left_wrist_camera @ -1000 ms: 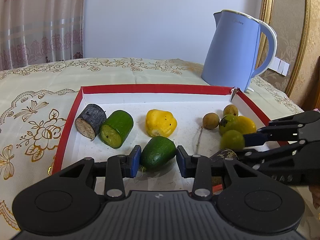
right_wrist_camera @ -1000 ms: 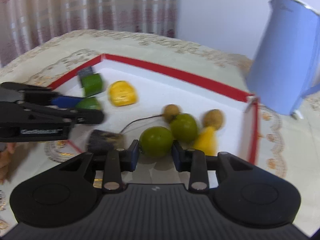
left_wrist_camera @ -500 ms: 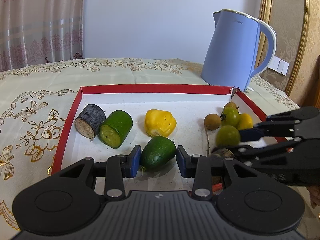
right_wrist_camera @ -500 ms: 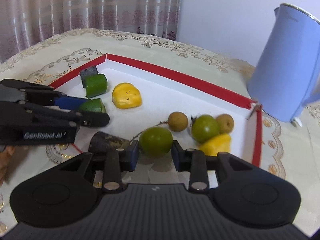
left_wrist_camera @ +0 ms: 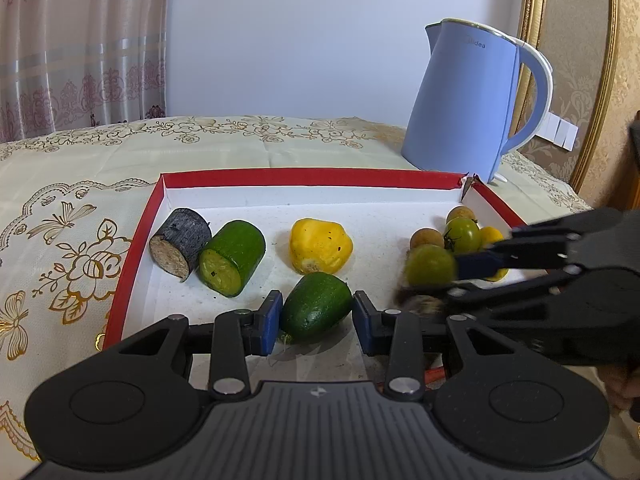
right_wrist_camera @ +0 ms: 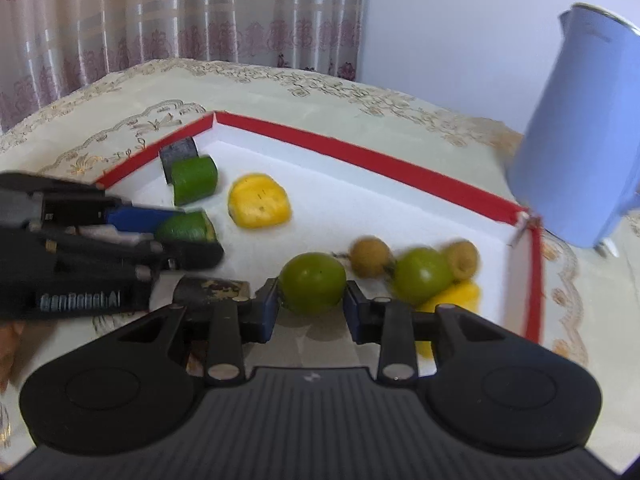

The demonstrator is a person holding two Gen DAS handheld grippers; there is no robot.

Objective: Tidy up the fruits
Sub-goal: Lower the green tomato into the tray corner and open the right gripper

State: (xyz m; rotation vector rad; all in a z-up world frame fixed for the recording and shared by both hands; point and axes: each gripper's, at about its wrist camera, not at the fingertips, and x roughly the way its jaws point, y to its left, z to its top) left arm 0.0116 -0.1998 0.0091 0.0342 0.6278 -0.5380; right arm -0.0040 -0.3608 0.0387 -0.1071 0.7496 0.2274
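Both grippers are carrying fruit over the red-rimmed tray [left_wrist_camera: 140, 236]: the left gripper [left_wrist_camera: 316, 318] is clamping a green avocado-like piece [left_wrist_camera: 316, 306], the right gripper [right_wrist_camera: 310, 306] a round green fruit [right_wrist_camera: 312, 282]. Several pieces are already lying in the tray; sorting looks partway done. A blue kettle [left_wrist_camera: 468, 100] is standing beyond the far corner, clear of both.

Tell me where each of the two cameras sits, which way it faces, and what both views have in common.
Left wrist: on the left gripper, looking along its fingers across the red-rimmed tray toward the blue kettle; fingers clamp a green cucumber end.
Right wrist: on the right gripper, facing the tray's far left corner and the curtain; fingers hold a round green fruit; a bit of hand at left.
Shared: tray, kettle, yellow fruit, each other's gripper.
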